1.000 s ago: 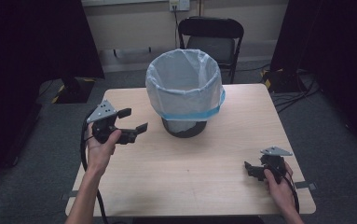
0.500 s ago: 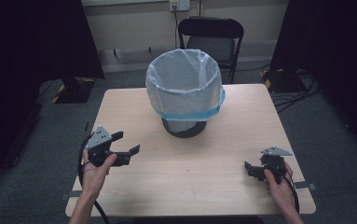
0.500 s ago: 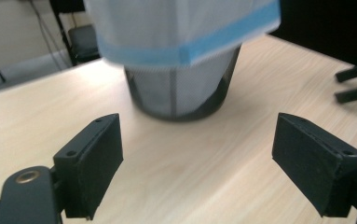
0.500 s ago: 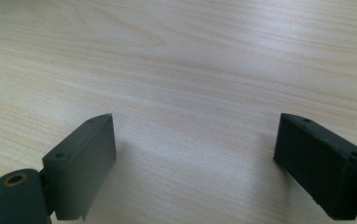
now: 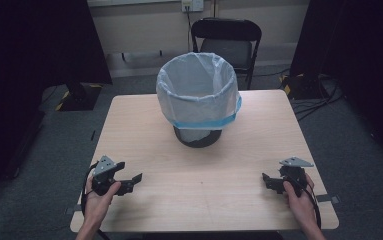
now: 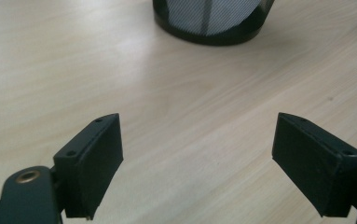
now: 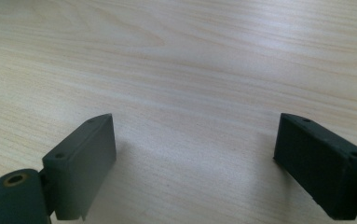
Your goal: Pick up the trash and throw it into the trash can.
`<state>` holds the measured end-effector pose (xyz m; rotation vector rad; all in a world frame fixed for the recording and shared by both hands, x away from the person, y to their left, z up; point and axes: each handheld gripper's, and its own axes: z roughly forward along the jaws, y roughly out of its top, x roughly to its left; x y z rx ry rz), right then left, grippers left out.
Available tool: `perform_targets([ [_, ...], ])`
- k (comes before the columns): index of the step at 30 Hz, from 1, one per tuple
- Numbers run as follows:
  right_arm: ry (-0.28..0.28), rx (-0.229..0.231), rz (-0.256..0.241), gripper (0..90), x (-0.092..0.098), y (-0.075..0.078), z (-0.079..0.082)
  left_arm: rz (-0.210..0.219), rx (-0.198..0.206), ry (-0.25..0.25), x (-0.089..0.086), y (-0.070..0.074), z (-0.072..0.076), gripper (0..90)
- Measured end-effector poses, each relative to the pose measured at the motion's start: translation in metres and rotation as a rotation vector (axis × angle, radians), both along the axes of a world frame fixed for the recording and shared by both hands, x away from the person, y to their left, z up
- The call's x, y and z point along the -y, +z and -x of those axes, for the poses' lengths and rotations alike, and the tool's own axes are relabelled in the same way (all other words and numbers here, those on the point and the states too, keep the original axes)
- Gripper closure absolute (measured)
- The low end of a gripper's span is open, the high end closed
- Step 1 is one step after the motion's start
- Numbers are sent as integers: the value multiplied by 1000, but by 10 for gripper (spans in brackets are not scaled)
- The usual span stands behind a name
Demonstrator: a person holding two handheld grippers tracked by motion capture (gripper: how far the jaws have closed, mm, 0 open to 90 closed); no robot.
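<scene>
your left gripper (image 5: 131, 181) sits low at the near left corner of the light wooden table (image 5: 199, 200), its jaws spread wide with nothing between them. your right gripper (image 5: 268, 181) sits at the near right edge, jaws likewise apart and empty, bare wood ahead of them in its own view (image 7: 195, 163). a black mesh wastebasket (image 5: 198, 136) lined with a white bag (image 5: 198, 87) stands at the table's middle, well apart from both; its base (image 6: 211, 21) shows ahead of your left jaws. a black folding chair (image 5: 226, 42) stands beyond the table.
</scene>
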<state>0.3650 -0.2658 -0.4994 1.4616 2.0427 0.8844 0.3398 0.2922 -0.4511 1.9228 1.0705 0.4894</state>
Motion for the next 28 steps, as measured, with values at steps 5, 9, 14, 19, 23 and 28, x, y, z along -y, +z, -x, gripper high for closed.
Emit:
perform_targets([
  [5,0,0,0,114,0,0,0,-51,-61,15,-2,-20,-1,162],
  [9,0,0,0,114,0,0,0,-71,-91,27,0,-30,-1,162],
  [14,0,0,0,114,0,0,0,-91,-115,27,1,-39,2,161],
  [19,1,0,0,114,0,0,0,-102,-120,23,-1,-48,3,151],
  [23,0,0,0,114,0,0,0,-109,-102,31,-1,-49,3,151],
  [28,1,0,0,114,0,0,0,-136,-96,34,3,-49,4,144],
])
